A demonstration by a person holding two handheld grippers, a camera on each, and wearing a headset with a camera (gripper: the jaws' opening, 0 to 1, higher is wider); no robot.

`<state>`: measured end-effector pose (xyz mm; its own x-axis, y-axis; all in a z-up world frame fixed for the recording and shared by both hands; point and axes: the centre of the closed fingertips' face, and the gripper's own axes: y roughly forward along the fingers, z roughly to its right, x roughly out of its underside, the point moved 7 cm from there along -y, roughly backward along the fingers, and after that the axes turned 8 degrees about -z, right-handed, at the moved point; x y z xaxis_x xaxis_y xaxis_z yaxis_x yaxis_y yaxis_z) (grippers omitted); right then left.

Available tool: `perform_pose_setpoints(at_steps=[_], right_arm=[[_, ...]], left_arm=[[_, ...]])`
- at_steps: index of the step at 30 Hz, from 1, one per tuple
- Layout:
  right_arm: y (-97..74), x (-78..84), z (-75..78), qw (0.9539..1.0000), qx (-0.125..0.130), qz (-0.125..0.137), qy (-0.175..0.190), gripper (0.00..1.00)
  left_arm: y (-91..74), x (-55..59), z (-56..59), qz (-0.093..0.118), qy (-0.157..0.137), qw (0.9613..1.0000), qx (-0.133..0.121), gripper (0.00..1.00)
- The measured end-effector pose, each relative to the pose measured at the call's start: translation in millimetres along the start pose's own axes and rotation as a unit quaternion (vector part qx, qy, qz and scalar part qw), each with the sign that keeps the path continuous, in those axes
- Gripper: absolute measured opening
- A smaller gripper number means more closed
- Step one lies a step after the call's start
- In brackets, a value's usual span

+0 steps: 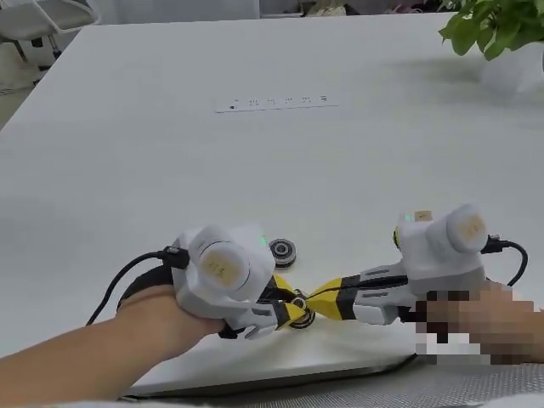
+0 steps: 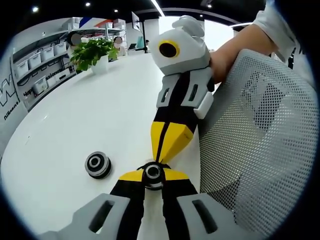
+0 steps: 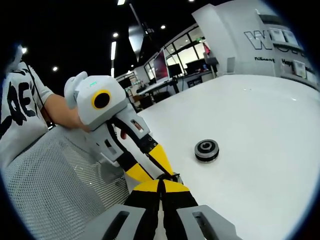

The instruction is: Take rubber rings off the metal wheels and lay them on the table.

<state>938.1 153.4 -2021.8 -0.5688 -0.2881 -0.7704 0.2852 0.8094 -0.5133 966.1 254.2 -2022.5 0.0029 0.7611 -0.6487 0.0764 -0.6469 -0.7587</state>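
- Wheel is sitting between my two sets of jaws, just above the near edge of the counter. Its rubber ring is looking seated on the rim.
- I am pinching that wheel in my left hand-held gripper, one jaw on each side.
- I am pressing the jaws of my right hand-held gripper together, with the tips touching the wheel's edge from the opposite side. Whether they are nipping the rubber I cannot tell.
- Second wheel is lying flat on the counter near the tips but apart from them, seemingly wearing its dark band too.
- I am judging the job barely begun: I am working at the first ring, and laying it down and stripping the second wheel are both left to do.
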Motion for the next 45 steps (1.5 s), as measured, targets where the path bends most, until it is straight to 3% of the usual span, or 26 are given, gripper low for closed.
perform_pose_setpoints(at_steps=[1, 3, 8, 18, 25, 31, 45], right_arm=[[-0.8, -3.2, -1.3, 0.9999, -0.002, 0.010, 0.001, 0.00], [-1.8, -0.8, 2.2, 0.9999, 0.012, -0.005, -0.009, 0.00], [-3.1, 2.7, 6.0, 0.9998, 0.017, -0.002, 0.007, 0.00], [-4.4, 0.8, 4.5, 0.9999, 0.012, -0.004, -0.001, 0.00], [-8.5, -5.4, 3.5, 0.9999, 0.009, 0.004, -0.006, 0.00], [-12.6, -15.4, 2.2, 0.9999, 0.007, 0.015, -0.002, 0.00], [-8.1, -38.5, 4.3, 0.9996, 0.007, 0.014, -0.023, 0.00]], left_arm=[[0.0, 0.0, 0.0, 0.000, -0.001, 1.0000, 0.000, 0.08], [0.1, 0.0, 0.1, 0.000, -0.001, 1.0000, -0.001, 0.08], [0.0, 0.5, -0.1, 0.005, -0.003, 1.0000, -0.002, 0.08], [-4.5, -2.0, 1.7, -0.014, 0.034, 0.9993, 0.001, 0.10], [-21.9, -9.8, 1.8, 0.001, 0.034, 0.9994, 0.000, 0.13], [-39.7, -9.5, -2.1, 0.015, 0.025, 0.9995, -0.013, 0.20], [-75.2, 7.5, -19.5, 0.026, -0.015, 0.9987, -0.042, 0.40]])
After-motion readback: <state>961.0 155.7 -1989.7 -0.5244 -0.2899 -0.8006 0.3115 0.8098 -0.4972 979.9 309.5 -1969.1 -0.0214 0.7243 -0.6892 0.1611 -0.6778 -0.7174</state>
